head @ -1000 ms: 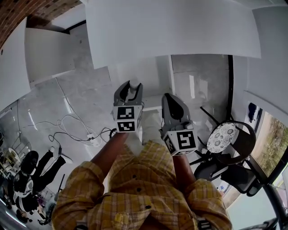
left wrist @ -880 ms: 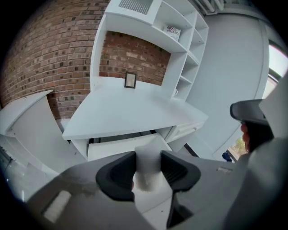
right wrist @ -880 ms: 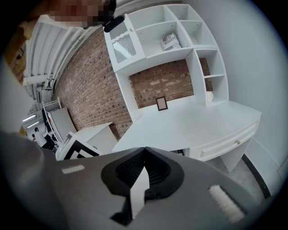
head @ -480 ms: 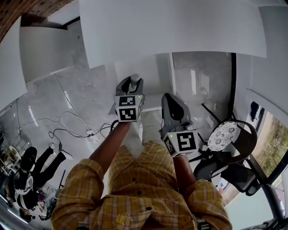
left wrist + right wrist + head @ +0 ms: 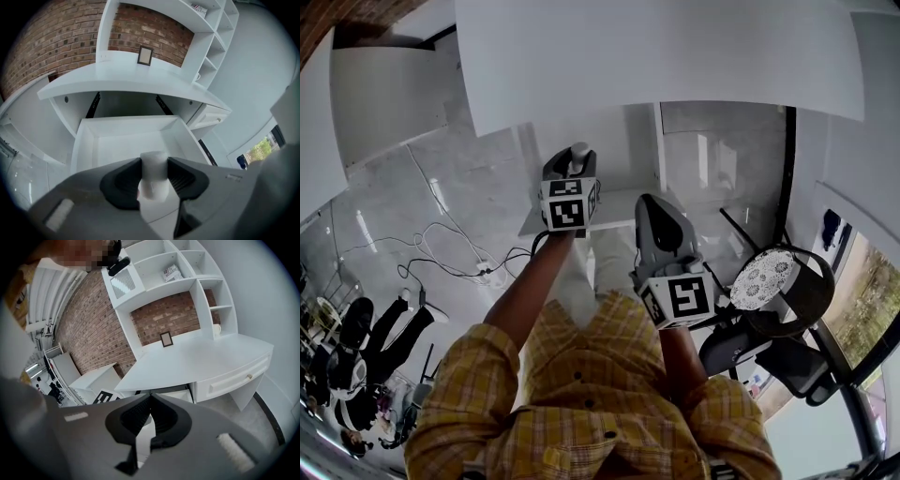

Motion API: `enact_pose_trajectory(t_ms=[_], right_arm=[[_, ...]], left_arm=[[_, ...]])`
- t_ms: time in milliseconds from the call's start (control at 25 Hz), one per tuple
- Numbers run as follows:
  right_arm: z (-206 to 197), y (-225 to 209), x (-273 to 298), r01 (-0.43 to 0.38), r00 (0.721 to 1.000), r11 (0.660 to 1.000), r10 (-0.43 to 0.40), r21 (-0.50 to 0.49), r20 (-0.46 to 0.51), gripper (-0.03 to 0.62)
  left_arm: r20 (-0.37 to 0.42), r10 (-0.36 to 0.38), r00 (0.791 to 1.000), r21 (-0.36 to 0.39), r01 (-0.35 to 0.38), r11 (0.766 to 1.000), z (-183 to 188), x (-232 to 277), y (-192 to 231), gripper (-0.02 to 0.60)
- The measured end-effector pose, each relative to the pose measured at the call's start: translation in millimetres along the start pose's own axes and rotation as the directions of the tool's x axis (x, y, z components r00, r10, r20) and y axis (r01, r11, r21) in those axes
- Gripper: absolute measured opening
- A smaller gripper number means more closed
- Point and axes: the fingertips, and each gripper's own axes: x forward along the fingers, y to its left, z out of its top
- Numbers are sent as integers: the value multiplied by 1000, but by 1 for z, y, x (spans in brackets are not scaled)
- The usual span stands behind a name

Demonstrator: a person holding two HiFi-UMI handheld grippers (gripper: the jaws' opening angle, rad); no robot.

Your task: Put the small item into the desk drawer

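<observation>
Small white cylinder (image 5: 153, 185) clamped above the open drawer

White curved desk (image 5: 122, 77) fills the upper half of the left gripper view. Beneath it, at centre frame, the white pull-out drawer (image 5: 126, 127) is open with its visible floor bare, presumably ready to receive the item. Left claw (image 5: 153, 164), at lower centre, is clamped on the cylinder's sides and holds it upright, seemingly over the drawer's near end for a drop. Right claw (image 5: 150, 398) has its jaws together on nothing and looks idle.
</observation>
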Motion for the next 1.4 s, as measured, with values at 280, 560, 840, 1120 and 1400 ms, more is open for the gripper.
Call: enact_pose_trajectory(t_ms=[280, 560, 840, 1120, 1400], right_arm=[[-10, -11, 2, 2, 1000, 1000, -2, 11, -19, 0], [-15, -18, 4, -3, 1000, 1000, 3, 11, -28, 0], [-23, -25, 5, 3, 999, 1000, -2, 15, -45, 0], [-36, -24, 7, -3, 997, 1000, 4, 14, -81, 0], [-38, -20, 9, -9, 996, 1000, 10, 7, -90, 0]], left_arm=[[-56, 9, 998, -43, -11, 999, -16, 27, 4, 181], [-98, 14, 995, -81, -22, 996, -23, 48, 11, 181], [-148, 14, 989, -138, -35, 990, -40, 68, 18, 183], [-172, 25, 985, -175, -55, 983, -47, 79, 28, 183], [-177, 12, 984, -185, -45, 982, -48, 83, 26, 184]])
